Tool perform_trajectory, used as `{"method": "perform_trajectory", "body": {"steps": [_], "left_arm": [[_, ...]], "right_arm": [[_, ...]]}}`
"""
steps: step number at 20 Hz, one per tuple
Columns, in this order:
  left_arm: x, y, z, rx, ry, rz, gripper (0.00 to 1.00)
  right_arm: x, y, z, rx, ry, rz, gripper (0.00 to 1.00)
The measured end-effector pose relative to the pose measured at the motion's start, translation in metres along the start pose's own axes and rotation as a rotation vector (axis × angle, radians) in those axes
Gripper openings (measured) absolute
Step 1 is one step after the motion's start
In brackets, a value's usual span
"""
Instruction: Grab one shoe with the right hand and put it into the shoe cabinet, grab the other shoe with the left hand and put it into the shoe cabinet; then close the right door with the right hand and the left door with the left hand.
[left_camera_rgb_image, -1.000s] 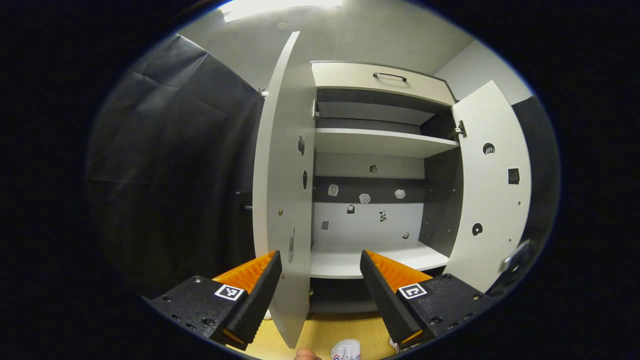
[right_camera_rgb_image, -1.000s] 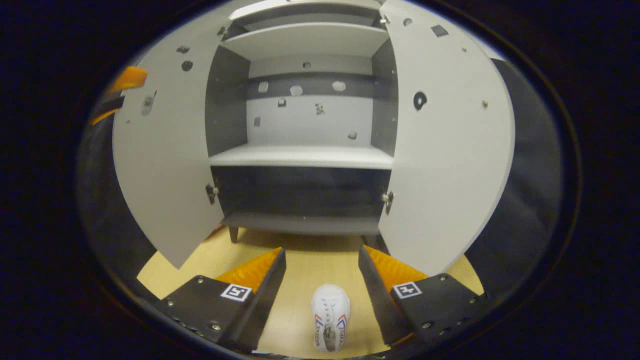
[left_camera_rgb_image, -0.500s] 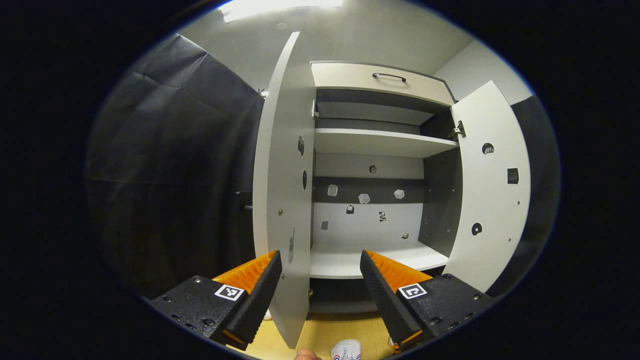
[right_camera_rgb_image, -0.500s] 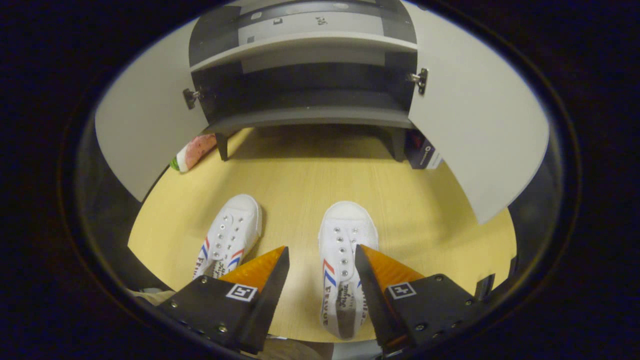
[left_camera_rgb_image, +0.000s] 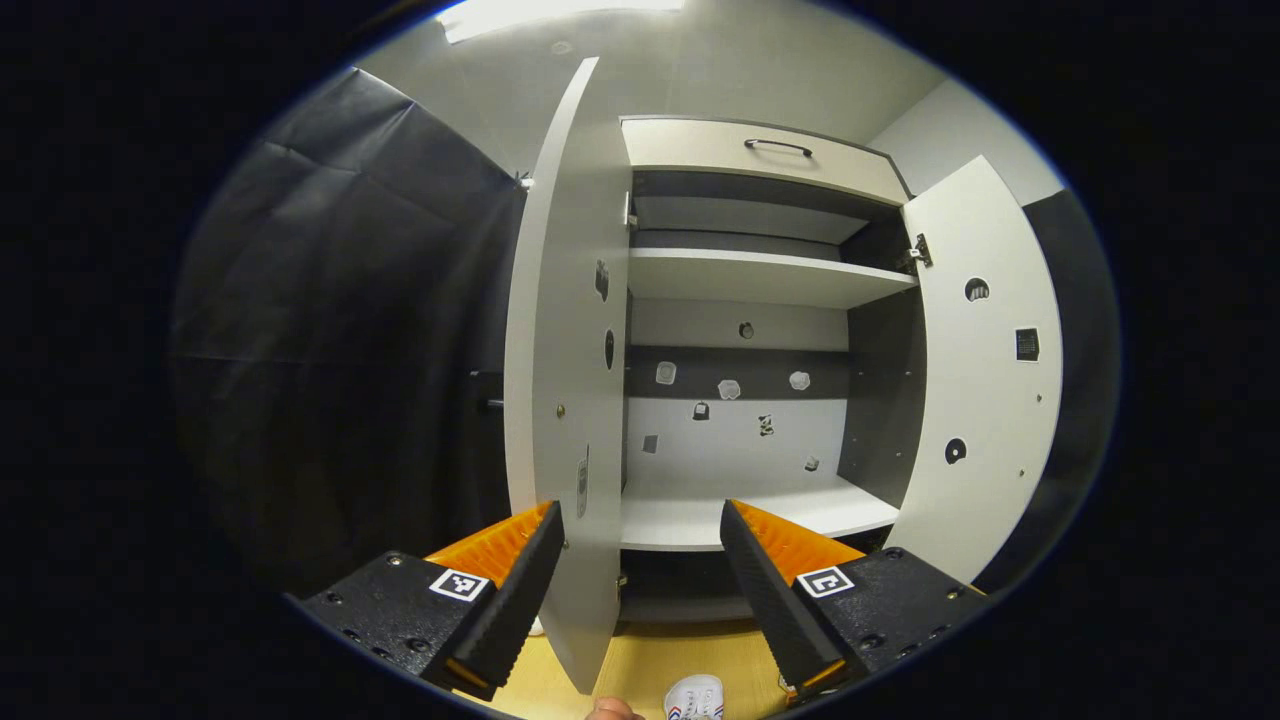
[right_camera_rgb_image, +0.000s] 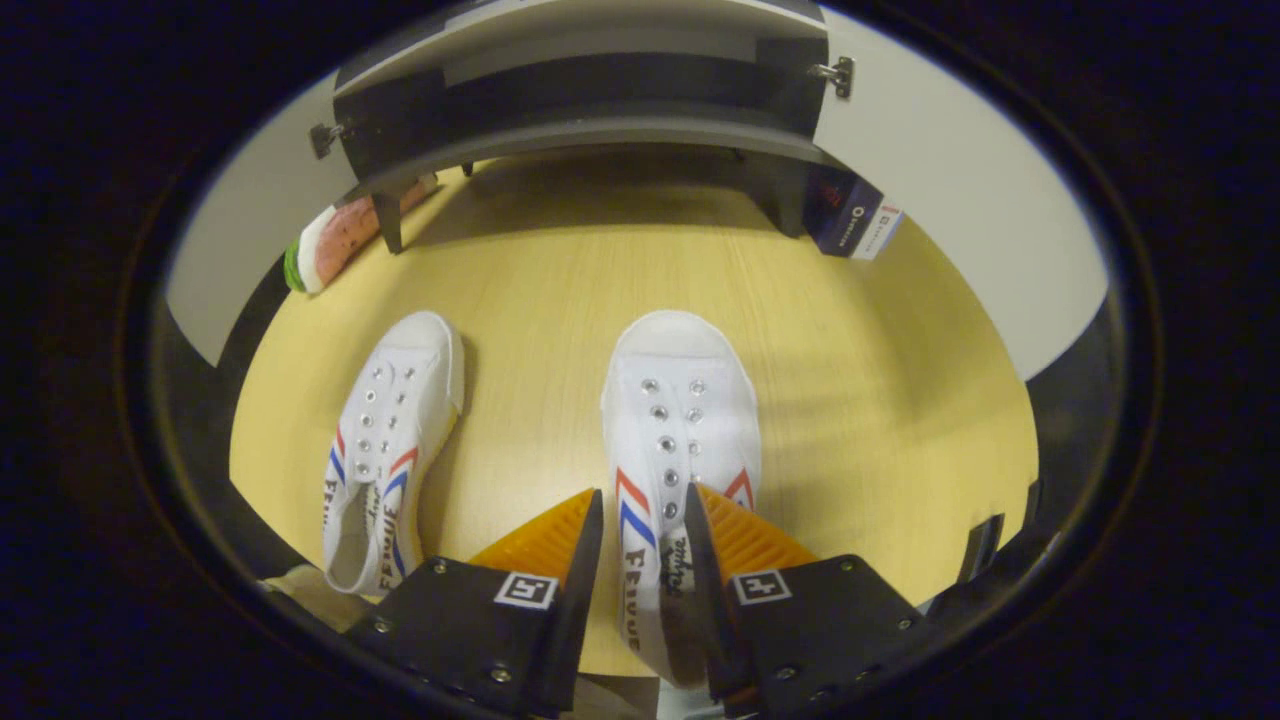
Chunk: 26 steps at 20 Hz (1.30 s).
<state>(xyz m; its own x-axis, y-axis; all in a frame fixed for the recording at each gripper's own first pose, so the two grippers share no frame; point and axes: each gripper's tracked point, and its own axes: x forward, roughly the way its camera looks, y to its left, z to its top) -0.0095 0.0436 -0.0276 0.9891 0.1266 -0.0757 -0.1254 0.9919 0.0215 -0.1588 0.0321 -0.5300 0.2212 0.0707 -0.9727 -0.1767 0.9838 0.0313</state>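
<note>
In the right gripper view, I had my right gripper down over the right-hand shoe, its jaws narrowed around the shoe's left side and tongue; I could not tell whether both fingers pressed on it. That shoe lay near the middle of the wooden floor, toe toward the cabinet. The other shoe lay beside it toward the floor's left edge, well apart. In the left gripper view, my left gripper hung in front of the cabinet with jaws wide open and nothing between them, facing the left door, the right door, both swung open, and a bare white shelf.
</note>
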Motion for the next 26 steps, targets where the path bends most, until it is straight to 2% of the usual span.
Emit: {"method": "perform_trajectory", "body": {"steps": [4, 5, 7, 9, 11, 14, 16, 20, 23, 24, 25, 26], "left_arm": [[0.001, -0.001, -0.003, 0.002, 0.009, 0.003, 0.96], [0.001, -0.001, -0.003, 0.001, 0.012, 0.002, 0.96], [0.001, -0.001, -0.003, 0.001, 0.012, -0.001, 0.96], [0.001, -0.002, -0.004, -0.001, 0.013, -0.002, 0.96], [0.000, -0.002, -0.004, 0.000, 0.012, -0.005, 0.96], [-0.001, -0.002, -0.006, 0.000, 0.013, -0.009, 0.96], [0.000, -0.002, -0.005, -0.001, 0.010, -0.009, 0.96], [0.002, -0.003, -0.007, 0.014, 0.007, -0.009, 0.96], [0.005, -0.005, -0.011, 0.021, 0.013, -0.008, 0.96], [0.006, -0.006, -0.013, 0.017, 0.019, -0.010, 0.96], [0.007, -0.007, -0.015, 0.013, 0.026, -0.011, 0.98], [0.009, -0.007, -0.017, 0.008, 0.031, -0.013, 0.96]], "right_arm": [[0.003, 0.008, -0.005, -0.057, -0.001, 0.032, 0.49], [0.004, 0.004, -0.006, -0.088, -0.017, 0.000, 0.49], [0.011, 0.001, -0.004, -0.115, -0.081, -0.041, 0.21], [0.011, 0.005, 0.000, -0.125, -0.125, -0.054, 0.21], [0.004, 0.002, -0.001, -0.073, -0.127, -0.061, 0.05], [-0.001, 0.002, 0.003, 0.014, -0.154, -0.030, 0.04], [-0.015, 0.003, 0.016, 0.072, -0.181, 0.012, 0.00], [-0.068, 0.004, 0.062, 0.094, -0.298, 0.058, 0.00], [-0.127, 0.010, 0.128, 0.081, -0.447, 0.088, 0.00], [-0.148, 0.013, 0.155, 0.084, -0.509, 0.096, 0.05], [-0.167, 0.014, 0.181, 0.078, -0.559, 0.099, 0.00], [-0.183, 0.014, 0.205, 0.066, -0.604, 0.102, 0.00]]}}
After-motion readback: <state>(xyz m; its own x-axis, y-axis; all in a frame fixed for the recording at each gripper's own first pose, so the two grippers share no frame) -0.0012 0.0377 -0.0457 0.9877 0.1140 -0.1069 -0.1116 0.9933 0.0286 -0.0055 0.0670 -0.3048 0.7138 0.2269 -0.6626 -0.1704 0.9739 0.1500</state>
